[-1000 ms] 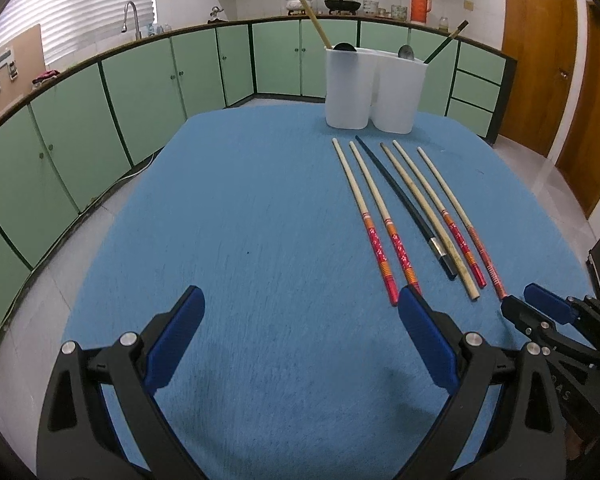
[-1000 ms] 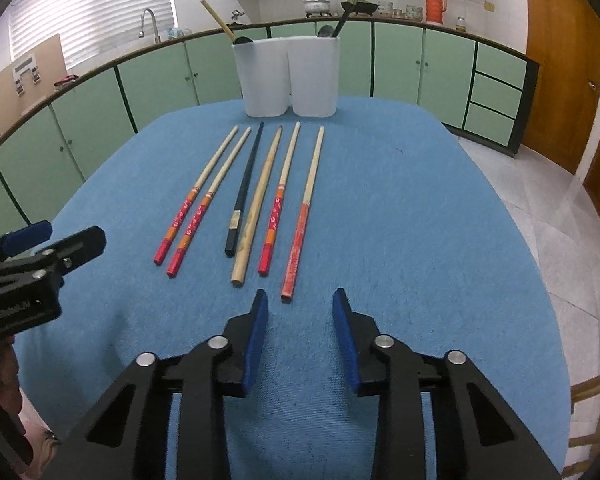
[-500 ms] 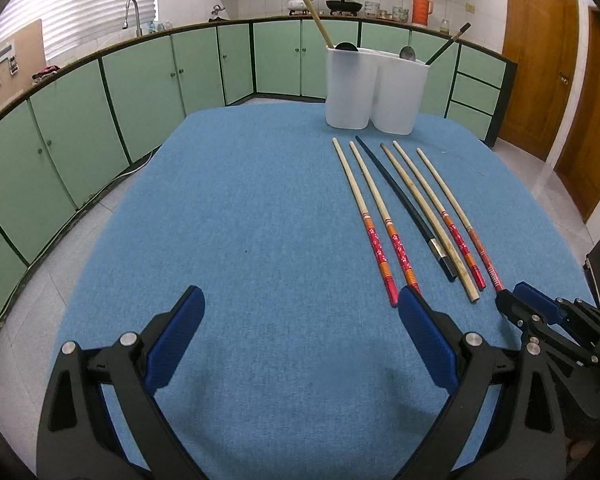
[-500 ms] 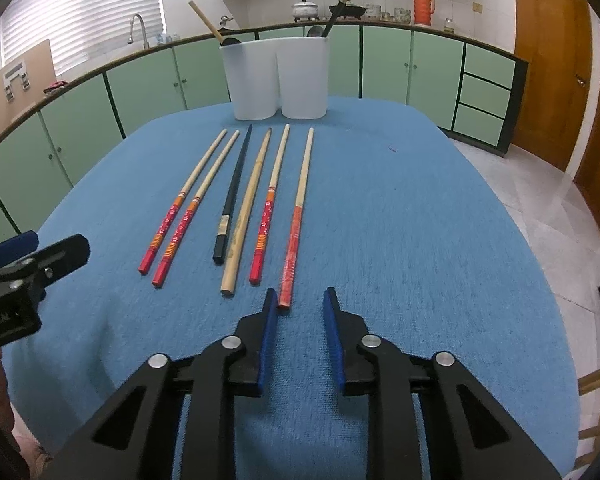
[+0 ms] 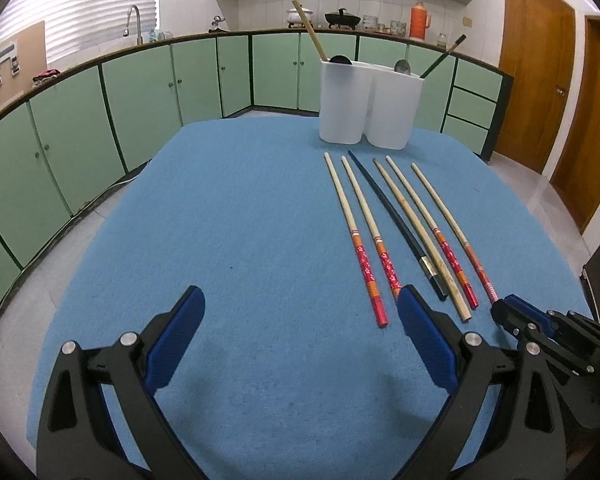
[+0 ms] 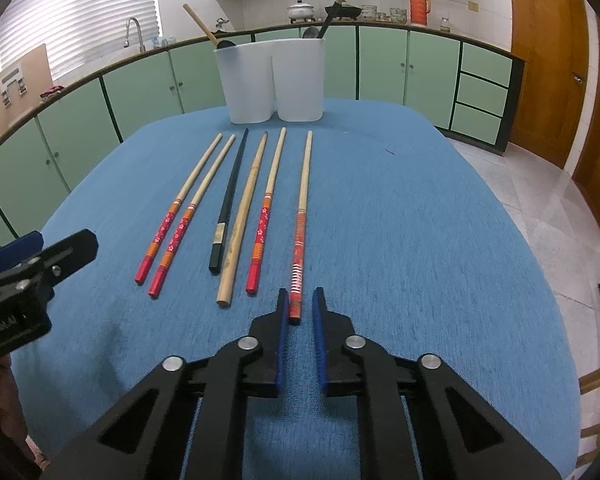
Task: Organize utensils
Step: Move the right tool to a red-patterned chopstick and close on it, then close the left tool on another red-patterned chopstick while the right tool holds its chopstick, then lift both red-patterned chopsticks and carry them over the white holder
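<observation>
Several chopsticks lie side by side on the blue tablecloth [image 6: 420, 240]: red-ended ones, a black one [image 6: 230, 200] and a plain wooden one [image 6: 242, 220]. My right gripper [image 6: 300, 300] is shut on the red end of the rightmost chopstick [image 6: 302, 208], which rests on the cloth. In the left wrist view the same gripper [image 5: 508, 312] sits at that chopstick's [image 5: 440, 204] near end. My left gripper [image 5: 300, 304] hovers wide open over bare cloth, left of the row, holding nothing. A white two-compartment holder [image 6: 276, 80] stands upright at the far edge behind the row.
The holder [image 5: 368, 104] has a wooden handle, a dark chopstick and ladle-like utensils sticking out. Green kitchen cabinets [image 5: 140, 92] ring the table, with wooden doors [image 6: 548, 60] at the right. A chair back [image 6: 596, 376] shows at the right table edge.
The right gripper's jaws narrowed from a clear gap to nearly together and came forward around the rightmost chopstick's red end. The left gripper stayed open in place.
</observation>
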### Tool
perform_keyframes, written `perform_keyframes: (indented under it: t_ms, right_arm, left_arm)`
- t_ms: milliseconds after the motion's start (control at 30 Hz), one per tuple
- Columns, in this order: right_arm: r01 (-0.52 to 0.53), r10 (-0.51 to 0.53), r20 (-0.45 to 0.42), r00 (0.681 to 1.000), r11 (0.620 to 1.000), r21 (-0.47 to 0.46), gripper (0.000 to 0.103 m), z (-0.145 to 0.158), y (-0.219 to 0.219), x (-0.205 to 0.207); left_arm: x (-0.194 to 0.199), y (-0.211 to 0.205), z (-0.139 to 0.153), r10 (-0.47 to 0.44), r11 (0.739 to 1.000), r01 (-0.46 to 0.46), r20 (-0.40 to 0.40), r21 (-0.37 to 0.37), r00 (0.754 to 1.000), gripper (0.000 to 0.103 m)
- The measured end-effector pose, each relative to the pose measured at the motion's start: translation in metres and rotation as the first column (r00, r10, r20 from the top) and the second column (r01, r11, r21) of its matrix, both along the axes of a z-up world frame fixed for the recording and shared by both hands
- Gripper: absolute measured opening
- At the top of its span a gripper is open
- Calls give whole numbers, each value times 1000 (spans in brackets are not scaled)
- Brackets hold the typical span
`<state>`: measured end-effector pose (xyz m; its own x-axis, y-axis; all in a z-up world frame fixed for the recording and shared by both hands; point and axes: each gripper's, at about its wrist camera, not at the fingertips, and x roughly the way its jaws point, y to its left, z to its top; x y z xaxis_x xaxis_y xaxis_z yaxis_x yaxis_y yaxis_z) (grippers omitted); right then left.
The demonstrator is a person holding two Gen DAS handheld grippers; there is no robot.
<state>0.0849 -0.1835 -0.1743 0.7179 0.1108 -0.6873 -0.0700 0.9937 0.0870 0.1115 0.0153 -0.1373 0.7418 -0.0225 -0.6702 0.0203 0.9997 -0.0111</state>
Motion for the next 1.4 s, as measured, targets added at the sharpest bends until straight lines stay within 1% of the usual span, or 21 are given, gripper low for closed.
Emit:
perform_keyframes:
  t_ms: [100, 167, 400, 567, 733, 1000, 1100, 1133, 1167, 1200, 1233, 1267, 1333, 1400]
  right_arm:
    - [-3, 3, 0, 1000, 1000, 0, 6, 0, 1, 0]
    - [-1, 1, 1, 1000, 1000, 6, 6, 0, 0, 0]
    - [23, -24, 11, 1000, 1000, 17, 6, 4, -10, -1]
    - [32, -33, 14, 999, 999, 30, 6, 6, -17, -1]
    - [35, -35, 17, 999, 999, 36, 6, 6, -20, -1]
    - [38, -38, 16, 999, 999, 37, 6, 5, -21, -1]
    - [43, -43, 16, 999, 998, 38, 6, 6, -23, -1]
    - [44, -44, 16, 999, 998, 38, 6, 6, -24, -1]
    - [44, -44, 15, 999, 998, 38, 6, 6, -24, -1]
    - [43, -44, 16, 999, 998, 38, 6, 6, -24, -1]
    - [42, -43, 18, 999, 998, 37, 6, 7, -24, -2]
    - [41, -42, 20, 999, 999, 36, 6, 7, -24, -3]
    - [41, -41, 25, 999, 999, 36, 6, 9, -24, -3]
    - [42, -43, 34, 999, 999, 33, 6, 12, -25, -4]
  left_arm:
    - [1, -4, -1, -15, 1000, 15, -5, -2, 1000, 88]
    - [2, -5, -3, -22, 1000, 22, -16, -2, 1000, 82]
    - [7, -15, -13, -32, 999, 31, -56, -20, 998, 79]
    - [14, -25, -24, -31, 1000, 31, -89, -3, 996, 68]
    - [22, -31, -32, -11, 1000, 12, -116, 12, 993, 60]
    - [25, -37, -34, 8, 1000, -5, -114, 26, 993, 52]
    - [25, -38, -34, 8, 1000, -5, -112, 24, 994, 41]
    - [25, -38, -33, 9, 1000, -6, -111, 26, 994, 33]
    - [26, -39, -33, 8, 1000, -5, -111, 27, 994, 22]
    - [27, -39, -32, 6, 1000, -3, -112, 24, 994, 17]
    - [28, -38, -31, 2, 1000, 0, -116, 14, 993, 8]
    - [29, -37, -31, -3, 1000, 3, -121, 3, 993, 5]
    - [29, -35, -29, -8, 1000, 5, -131, -24, 991, 5]
    - [27, -34, -25, -12, 999, 8, -127, -34, 992, 5]
